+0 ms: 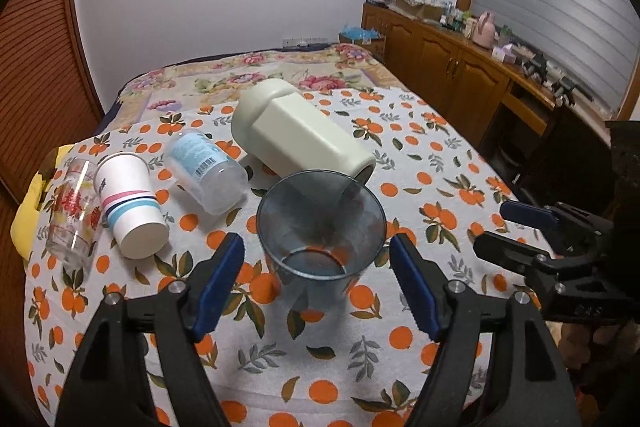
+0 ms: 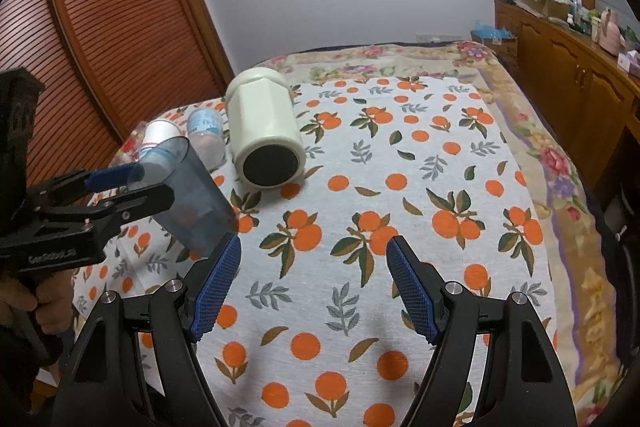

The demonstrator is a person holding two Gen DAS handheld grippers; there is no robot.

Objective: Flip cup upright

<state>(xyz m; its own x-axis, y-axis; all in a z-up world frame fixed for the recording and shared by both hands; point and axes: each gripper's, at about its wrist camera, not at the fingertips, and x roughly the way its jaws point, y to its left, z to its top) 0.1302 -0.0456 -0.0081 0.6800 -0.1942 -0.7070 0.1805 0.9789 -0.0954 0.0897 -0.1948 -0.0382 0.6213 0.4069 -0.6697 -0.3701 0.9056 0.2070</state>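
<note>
A translucent blue-grey cup (image 1: 320,227) stands mouth up on the orange-print cloth, between the open fingers of my left gripper (image 1: 318,287), which do not touch it. In the right wrist view the same cup (image 2: 188,199) leans slightly, with the left gripper (image 2: 132,187) around its upper part. My right gripper (image 2: 314,291) is open and empty over bare cloth to the right of the cup; it also shows in the left wrist view (image 1: 500,231).
A cream jar (image 1: 296,131) lies on its side behind the cup. A clear plastic bottle (image 1: 208,171), a striped paper cup (image 1: 132,203) and a printed glass (image 1: 74,211) lie at the left. A wooden sideboard (image 1: 460,75) runs along the right.
</note>
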